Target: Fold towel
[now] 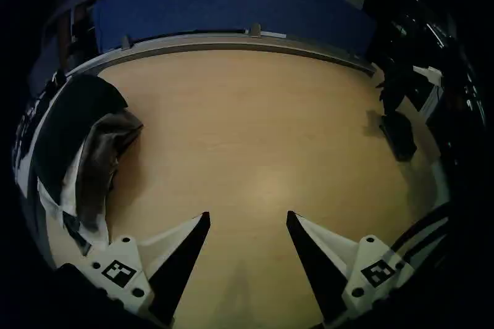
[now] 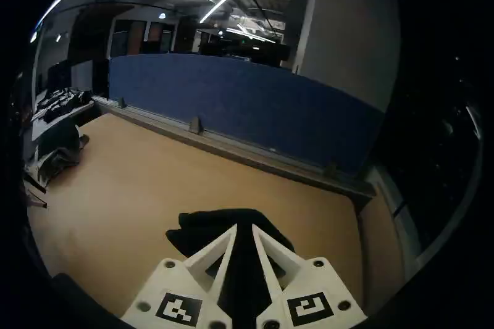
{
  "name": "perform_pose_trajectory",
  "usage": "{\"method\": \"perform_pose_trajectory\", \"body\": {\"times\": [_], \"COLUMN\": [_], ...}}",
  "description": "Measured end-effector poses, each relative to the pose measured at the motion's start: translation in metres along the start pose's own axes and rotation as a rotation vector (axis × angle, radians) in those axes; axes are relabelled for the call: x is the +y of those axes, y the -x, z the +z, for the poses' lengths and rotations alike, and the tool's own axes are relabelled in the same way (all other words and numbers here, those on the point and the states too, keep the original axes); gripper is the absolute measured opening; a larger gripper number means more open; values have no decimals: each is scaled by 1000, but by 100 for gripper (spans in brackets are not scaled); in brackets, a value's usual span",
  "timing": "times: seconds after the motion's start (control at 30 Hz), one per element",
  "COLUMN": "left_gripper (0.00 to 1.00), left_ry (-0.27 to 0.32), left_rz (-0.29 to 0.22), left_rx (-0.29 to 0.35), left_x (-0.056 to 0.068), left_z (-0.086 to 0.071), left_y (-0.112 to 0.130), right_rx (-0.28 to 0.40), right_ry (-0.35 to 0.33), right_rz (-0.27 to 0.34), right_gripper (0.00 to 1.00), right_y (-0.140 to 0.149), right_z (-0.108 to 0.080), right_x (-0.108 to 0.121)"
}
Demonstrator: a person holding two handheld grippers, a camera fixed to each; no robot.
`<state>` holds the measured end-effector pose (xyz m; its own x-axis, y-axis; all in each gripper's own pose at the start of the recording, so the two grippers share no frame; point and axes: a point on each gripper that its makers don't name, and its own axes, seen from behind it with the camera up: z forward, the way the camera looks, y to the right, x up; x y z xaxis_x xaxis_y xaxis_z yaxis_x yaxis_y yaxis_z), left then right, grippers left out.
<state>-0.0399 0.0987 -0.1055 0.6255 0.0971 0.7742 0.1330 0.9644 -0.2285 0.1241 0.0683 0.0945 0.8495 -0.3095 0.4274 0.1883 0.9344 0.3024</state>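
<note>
Right tool (image 2: 244, 227): fingers drawn close together, with only a narrow gap, and clamped at the tips on a fold of the dark towel (image 2: 194, 230). Towel directly under and just ahead of this tool, bunched up on the wooden surface (image 2: 136, 168). More of the cloth to the left of the fingertips than to the right, and some of it hidden under the white fingers.

Left tool (image 1: 247, 218): fingers wide apart, nothing between them, only bare wood below and ahead.

Seen from the left tool: far to the right and a little ahead, near the edge of the surface, a dark object (image 1: 398, 134) with a shadow beside it. Too dim to tell what it is. To the left and ahead, well apart from the fingers, a heap of cloth (image 1: 99, 150), dark and grey, partly over something white at the edge of the surface.

Beyond both tools, along the far edge of the surface, a blue partition (image 1: 234, 8), standing upright.
</note>
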Motion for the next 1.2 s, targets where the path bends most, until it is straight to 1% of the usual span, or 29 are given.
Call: {"method": "perform_pose_trajectory", "body": {"times": [0.3, 0.5, 0.7, 0.8, 0.93, 1.2], "left_gripper": [92, 92, 92, 92, 92, 92], "left_ry": [-3, -4, -5, -7, -6, -2], "left_rz": [4, 3, 7, 6, 7, 17], "left_rx": [-2, -3, -4, -3, -3, -5], "left_x": [2, 3, 4, 4, 3, 7], "left_z": [0, 1, 0, 0, -1, -2], "left_y": [-2, -1, -2, -4, -5, -6], "right_rx": [-11, -18, -41, -49, -66, -123], "right_ry": [22, 28, 32, 31, 38, 63], "right_rz": [-21, -20, -7, 8, 29, 90], "right_gripper": [1, 1, 1, 1, 1, 1], "right_y": [-3, 2, 17, 25, 42, 93], "right_z": [9, 12, 12, 8, -2, -28], "right_x": [22, 27, 30, 29, 29, 33]}}
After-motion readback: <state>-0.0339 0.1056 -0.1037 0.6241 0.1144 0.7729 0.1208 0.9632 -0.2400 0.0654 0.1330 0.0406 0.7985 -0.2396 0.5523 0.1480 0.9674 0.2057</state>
